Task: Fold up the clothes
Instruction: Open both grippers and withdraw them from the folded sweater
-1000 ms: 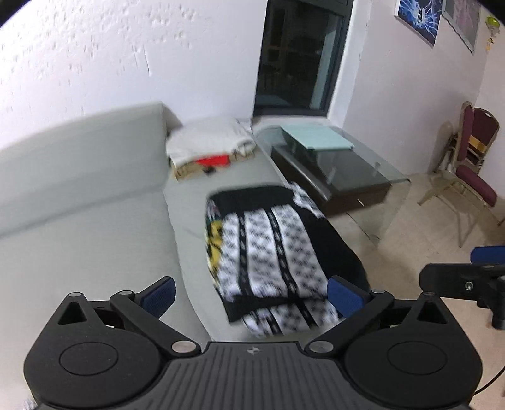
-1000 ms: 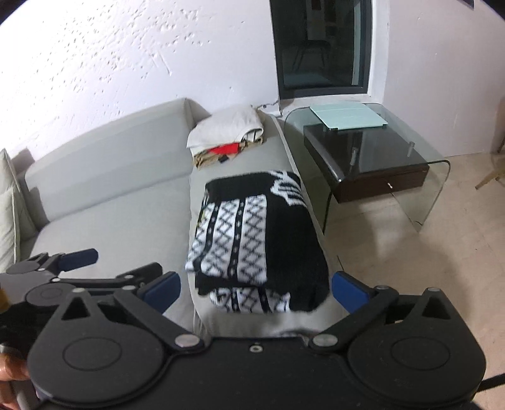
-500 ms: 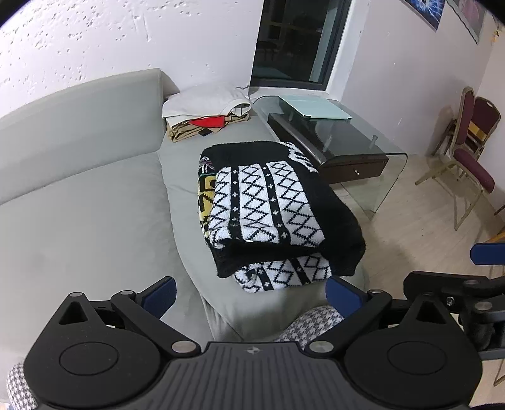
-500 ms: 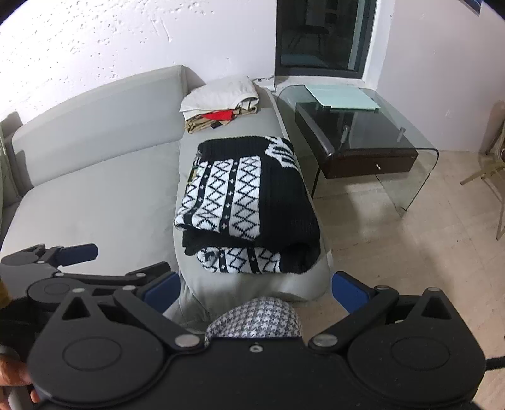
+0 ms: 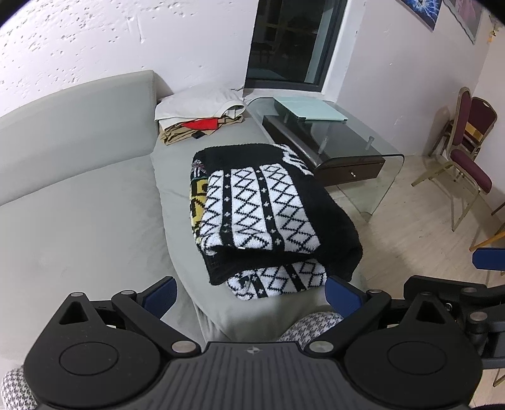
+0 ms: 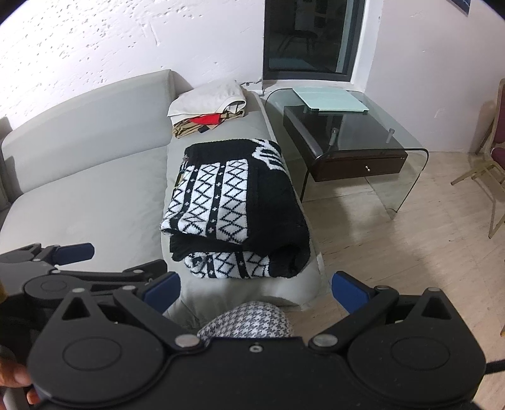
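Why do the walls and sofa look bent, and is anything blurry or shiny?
Left wrist view: fisheye bowing curves the sofa, dark corners, folded sweater sharp. Right wrist view: same bowing, glass table shows soft reflections, window dark, even indoor light, no motion blur.

No readable text, label, brand name, number or sign is showing in either view. The folded black-and-white sweater (image 5: 271,217) is carrying some large white shapes at its far edge that may be lettering, but they are lying folded over and cannot be made out. The posters (image 5: 419,11) hanging high on the wall are showing only blurred pictures. A small round emblem is sitting on the body of the left gripper (image 5: 251,293), too small to read.
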A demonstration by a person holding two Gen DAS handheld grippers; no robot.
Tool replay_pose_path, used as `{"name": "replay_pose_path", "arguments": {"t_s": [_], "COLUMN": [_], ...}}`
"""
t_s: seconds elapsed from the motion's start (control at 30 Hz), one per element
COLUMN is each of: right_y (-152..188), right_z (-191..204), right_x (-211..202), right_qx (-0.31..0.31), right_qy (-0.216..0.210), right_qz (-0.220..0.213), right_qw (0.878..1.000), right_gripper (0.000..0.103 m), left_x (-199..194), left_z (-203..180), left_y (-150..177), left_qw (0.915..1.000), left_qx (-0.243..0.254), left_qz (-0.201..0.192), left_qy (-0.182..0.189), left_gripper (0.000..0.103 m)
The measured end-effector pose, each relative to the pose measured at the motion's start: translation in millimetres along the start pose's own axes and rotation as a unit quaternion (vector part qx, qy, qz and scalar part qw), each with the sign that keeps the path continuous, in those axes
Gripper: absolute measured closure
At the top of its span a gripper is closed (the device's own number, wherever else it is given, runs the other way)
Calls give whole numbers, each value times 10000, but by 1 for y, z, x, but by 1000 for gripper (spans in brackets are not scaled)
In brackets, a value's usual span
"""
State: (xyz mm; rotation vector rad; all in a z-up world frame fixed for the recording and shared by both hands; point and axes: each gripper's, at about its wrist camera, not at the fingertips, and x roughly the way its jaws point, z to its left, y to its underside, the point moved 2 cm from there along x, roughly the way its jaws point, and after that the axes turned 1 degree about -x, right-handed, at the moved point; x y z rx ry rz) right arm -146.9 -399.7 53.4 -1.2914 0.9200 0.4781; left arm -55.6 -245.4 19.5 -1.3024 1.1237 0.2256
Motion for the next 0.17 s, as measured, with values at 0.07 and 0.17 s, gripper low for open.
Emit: {"name": "replay_pose_path", "arguments": {"t_s": [0.07, 0.17], "right_y": [-1, -1], "right_z": [-1, 0], "right_x": [1, 1], "right_qx": [2, 4], "right_qy": [5, -18], "right_qz": [-11, -24], "right_qw": [10000, 10000], "right_gripper": [0, 0], "left_x": [0, -2], "left_z": [0, 2], "left_y": [0, 0], "left_qw": [10000, 9998], "left_qx": [39, 81], "left_qz": [-60, -190], "left_qy": [-8, -41], "left_gripper": [2, 2]}}
